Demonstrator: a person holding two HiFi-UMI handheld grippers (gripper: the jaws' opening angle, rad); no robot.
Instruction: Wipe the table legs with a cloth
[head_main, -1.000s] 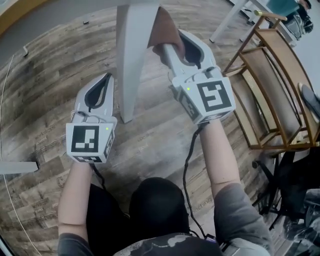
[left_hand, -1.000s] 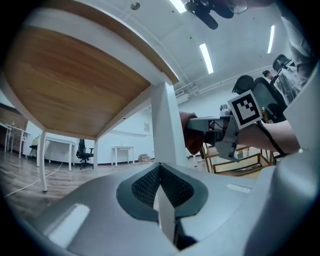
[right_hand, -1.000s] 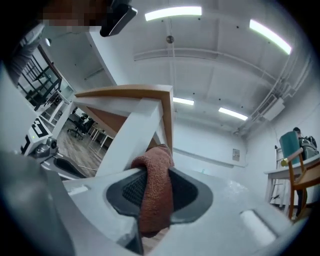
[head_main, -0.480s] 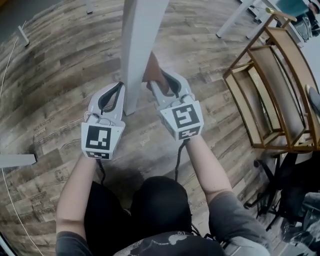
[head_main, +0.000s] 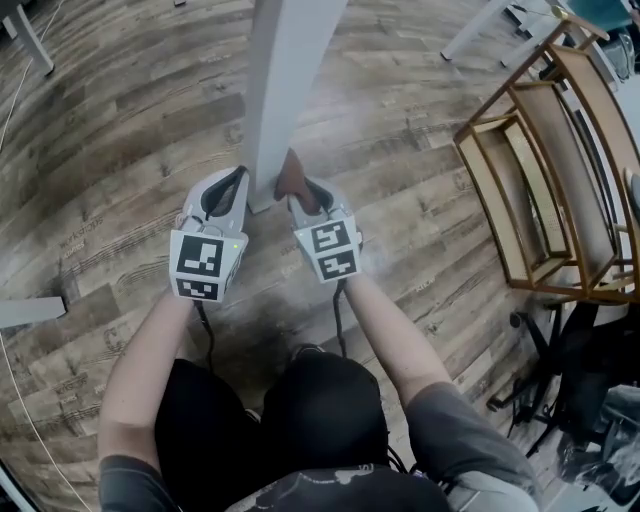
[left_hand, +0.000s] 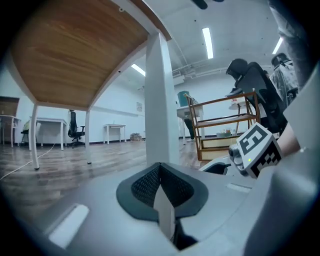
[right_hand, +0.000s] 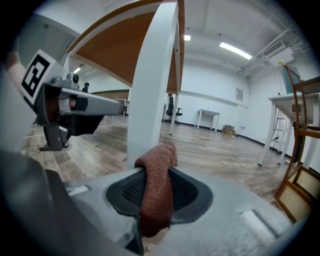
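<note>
Lowered beside the table leg (head_main: 285, 70), right claw (right_hand: 157, 197) grips a nubby rust-brown cloth (right_hand: 160, 156); left claw (left_hand: 162, 197) clenched.

- The floor (head_main: 130, 110) is made of long grey-brown wood boards.
- A brown wooden rack (head_main: 545, 170) with open shelves stands on the floor at the right side.
- Near the rack, the black legs of a rolling chair (head_main: 545, 385) spread out over the boards.
- The walls (right_hand: 215, 95) are plain white.
- The ceiling is white too, and long bright lights (left_hand: 207, 42) shine on it.
- Far back by the wall stand small white tables (left_hand: 114, 131).
- A black office chair (left_hand: 76, 131) sits near them.
- The room is big and open, with lots of bare floor between the furniture.
</note>
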